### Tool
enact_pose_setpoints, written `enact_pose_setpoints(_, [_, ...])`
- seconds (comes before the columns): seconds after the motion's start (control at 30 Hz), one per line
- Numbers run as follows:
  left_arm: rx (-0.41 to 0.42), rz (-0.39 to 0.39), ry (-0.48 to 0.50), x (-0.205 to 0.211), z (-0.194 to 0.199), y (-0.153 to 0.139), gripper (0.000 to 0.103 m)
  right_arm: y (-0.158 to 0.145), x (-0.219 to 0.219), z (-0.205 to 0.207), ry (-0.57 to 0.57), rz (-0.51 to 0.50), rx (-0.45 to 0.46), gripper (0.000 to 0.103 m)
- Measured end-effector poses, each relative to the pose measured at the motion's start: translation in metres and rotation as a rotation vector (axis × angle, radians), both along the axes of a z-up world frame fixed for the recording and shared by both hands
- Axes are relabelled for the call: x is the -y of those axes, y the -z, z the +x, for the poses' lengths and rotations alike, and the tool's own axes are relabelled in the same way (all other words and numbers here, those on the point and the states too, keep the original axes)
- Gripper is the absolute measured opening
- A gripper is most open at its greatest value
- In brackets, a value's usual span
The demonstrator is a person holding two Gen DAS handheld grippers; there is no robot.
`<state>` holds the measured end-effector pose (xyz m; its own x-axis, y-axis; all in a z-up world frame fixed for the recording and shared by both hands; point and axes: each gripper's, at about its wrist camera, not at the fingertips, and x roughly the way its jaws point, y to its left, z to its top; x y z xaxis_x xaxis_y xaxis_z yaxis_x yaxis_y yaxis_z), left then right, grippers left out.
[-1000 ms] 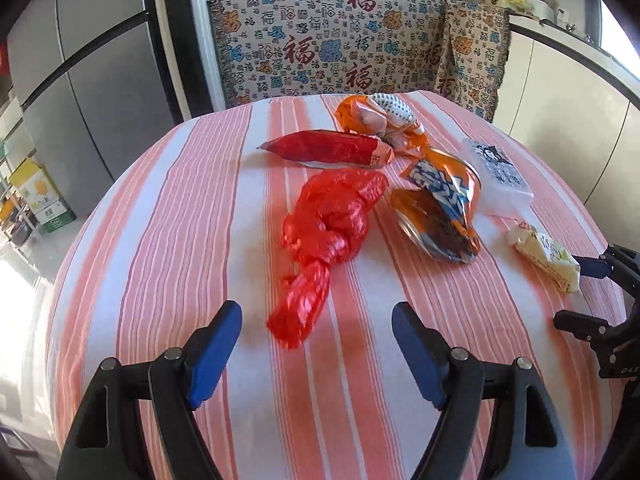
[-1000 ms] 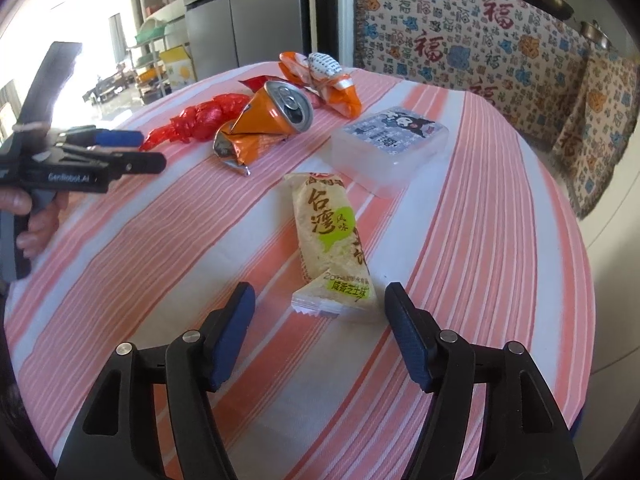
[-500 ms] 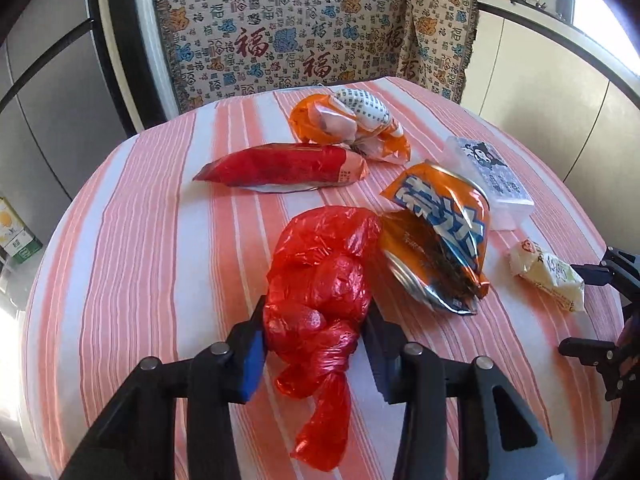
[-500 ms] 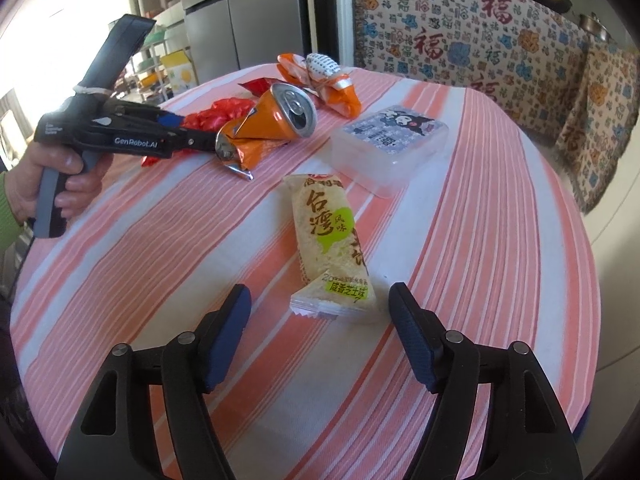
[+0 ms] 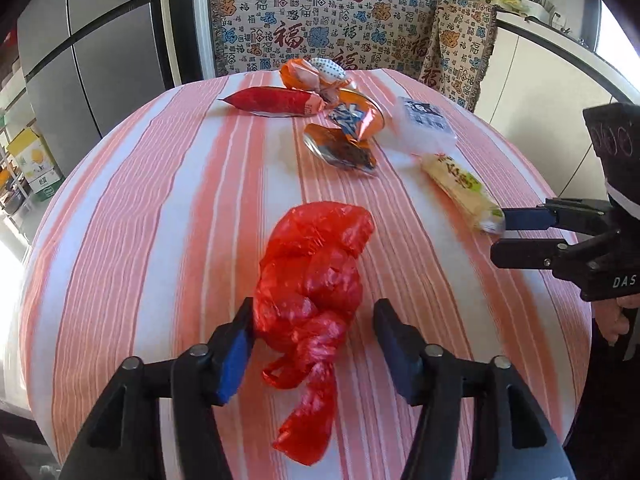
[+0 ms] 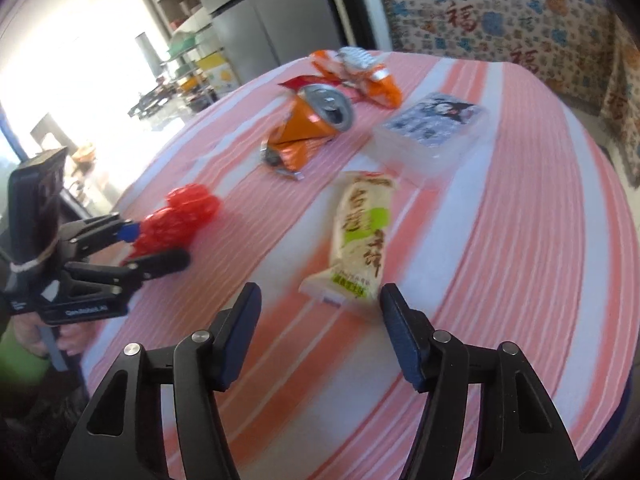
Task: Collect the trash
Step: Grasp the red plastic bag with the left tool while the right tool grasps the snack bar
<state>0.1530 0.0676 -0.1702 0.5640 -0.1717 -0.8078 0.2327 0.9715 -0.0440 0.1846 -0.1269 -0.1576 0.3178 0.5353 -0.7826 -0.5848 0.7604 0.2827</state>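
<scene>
A knotted red plastic bag [image 5: 312, 276] lies on the striped tablecloth [image 5: 140, 220]; it also shows in the right wrist view [image 6: 176, 220]. My left gripper [image 5: 316, 336] is open around its lower part; the left pad touches it, the right pad stands apart. A pale snack wrapper with green print [image 6: 360, 236] lies just ahead of my open, empty right gripper [image 6: 320, 320], also seen in the left wrist view [image 5: 460, 188]. Farther back lie a crushed orange can [image 5: 344, 136], a red wrapper [image 5: 272, 100] and an orange-white wrapper [image 5: 312, 76].
A clear plastic box with a printed lid [image 5: 424, 124] sits behind the snack wrapper. A patterned cloth-covered chair [image 5: 320, 28] stands beyond the round table. A fridge [image 5: 88, 56] is at the left. The table edge drops off close below both grippers.
The red bag has come toward the near table edge between my left gripper's fingers, away from the can. The left jaws stand wider than half a second ago. The right gripper has moved toward the snack wrapper.
</scene>
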Motion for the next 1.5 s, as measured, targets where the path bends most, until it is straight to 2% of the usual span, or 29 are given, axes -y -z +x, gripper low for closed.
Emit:
enact_pose_setpoints(0.07, [0.004, 0.015, 0.011, -0.002, -0.004, 0.001, 0.07, -0.008, 0.001, -0.003, 0.033, -0.024, 0.019, 0.064])
enact_pose_setpoints(0.13, [0.002, 0.024, 0.016, -0.004, -0.006, 0.0, 0.07, -0.013, 0.009, 0.003, 0.103, 0.004, -0.019, 0.067])
enact_pose_setpoints(0.27, [0.011, -0.018, 0.028, -0.01, -0.001, -0.01, 0.07, -0.013, 0.016, 0.024, 0.215, -0.007, -0.051, 0.069])
enact_pose_setpoints(0.37, [0.01, 0.0, 0.04, -0.008, 0.007, -0.011, 0.07, -0.007, 0.006, 0.042, 0.223, -0.01, -0.096, 0.069])
enact_pose_setpoints(0.43, [-0.001, 0.024, 0.055, -0.004, 0.012, -0.008, 0.07, -0.002, -0.006, 0.049, 0.219, -0.046, -0.106, 0.068])
enact_pose_setpoints(0.5, [-0.016, 0.033, 0.059, -0.002, 0.016, -0.003, 0.07, 0.003, -0.012, 0.052, 0.22, -0.091, -0.103, 0.057])
enact_pose_setpoints(0.57, [-0.012, 0.036, 0.058, -0.001, 0.017, -0.003, 0.07, 0.006, -0.015, 0.053, 0.212, -0.107, -0.106, 0.019])
enact_pose_setpoints(0.6, [-0.002, 0.039, 0.052, -0.002, 0.016, -0.003, 0.066, 0.004, -0.013, 0.052, 0.216, -0.1, -0.095, 0.017])
enact_pose_setpoints(0.63, [0.011, 0.035, 0.046, -0.002, 0.014, -0.005, 0.058, 0.002, -0.011, 0.049, 0.214, -0.096, -0.085, 0.016])
enact_pose_setpoints(0.67, [0.009, 0.02, 0.046, -0.003, 0.013, -0.006, 0.044, -0.001, -0.008, 0.046, 0.215, -0.094, -0.075, 0.016])
enact_pose_setpoints(0.87, [0.026, -0.057, 0.024, 0.002, 0.007, -0.016, 0.043, -0.012, 0.014, 0.026, 0.222, -0.071, -0.042, 0.016])
enact_pose_setpoints(1.0, [0.026, -0.095, 0.037, 0.022, 0.005, -0.021, 0.043, -0.017, 0.032, 0.013, 0.236, -0.064, -0.029, 0.016])
enact_pose_setpoints(1.27, [0.024, -0.1, 0.118, 0.083, 0.01, -0.026, 0.043, -0.028, 0.078, -0.001, 0.316, -0.052, -0.005, 0.016])
enact_pose_setpoints(1.5, [0.032, -0.124, 0.218, 0.145, 0.018, -0.037, 0.043, -0.043, 0.14, -0.01, 0.428, -0.043, 0.023, 0.016])
